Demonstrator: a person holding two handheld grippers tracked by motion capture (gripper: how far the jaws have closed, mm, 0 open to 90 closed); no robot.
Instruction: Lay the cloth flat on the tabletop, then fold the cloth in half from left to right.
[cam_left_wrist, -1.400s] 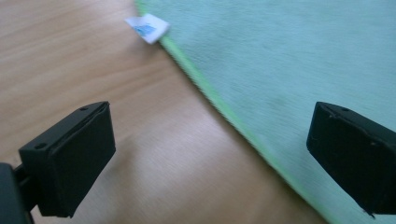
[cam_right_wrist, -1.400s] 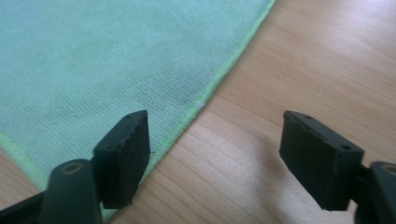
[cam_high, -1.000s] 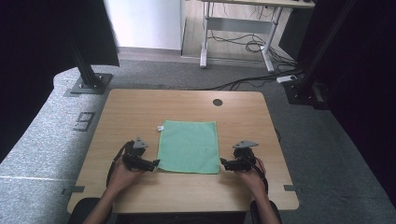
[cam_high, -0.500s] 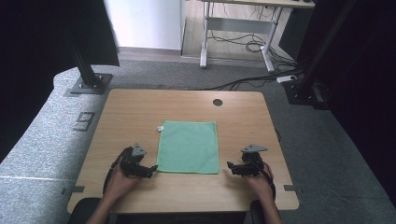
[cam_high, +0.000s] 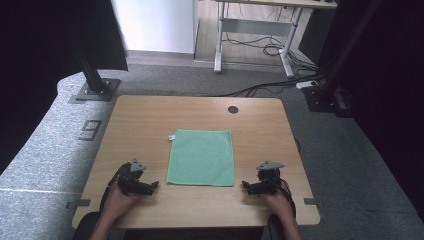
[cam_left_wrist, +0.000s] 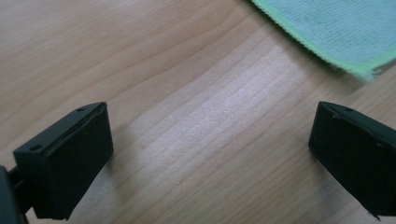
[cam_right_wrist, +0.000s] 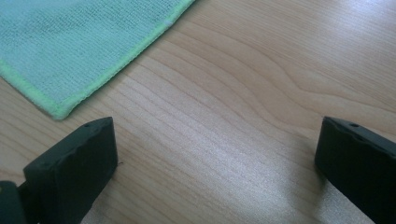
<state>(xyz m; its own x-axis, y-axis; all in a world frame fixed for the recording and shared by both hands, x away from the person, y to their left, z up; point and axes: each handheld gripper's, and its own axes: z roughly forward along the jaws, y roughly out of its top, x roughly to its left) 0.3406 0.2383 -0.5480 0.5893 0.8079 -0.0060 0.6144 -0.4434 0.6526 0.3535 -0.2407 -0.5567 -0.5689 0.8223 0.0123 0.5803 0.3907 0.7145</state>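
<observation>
Cloth (cam_high: 201, 157), green microfibre with a brighter hem, spread flat and square-on in the middle of the tabletop (cam_high: 150, 120), small white tag at the far left corner. No fold, no lifted edge; slightly longer front to back than across, near hem running left to right and facing the person.

Near corners as the likely pick-up points, one per side. Left gripper (cam_high: 148, 187) resting on the wood just outside the near left corner, jaws spread wide with only bare grain between them; in the left gripper view, cloth corner (cam_left_wrist: 369, 74) up and to the right of the jaws, clear of the pads. Right gripper (cam_high: 248, 187) mirrored beyond the near right corner, a little farther from the hem than the left seems to be; jaws just opened wider and standing fully spread, nothing between them. In the right gripper view, cloth corner (cam_right_wrist: 58, 112) just above and outside the left-hand jaw, not touching.

Both hands low, pointing inward toward each other. Each corner inboard of its own gripper, so probably a short inward slide on both sides before any pinch on the hem.
</observation>
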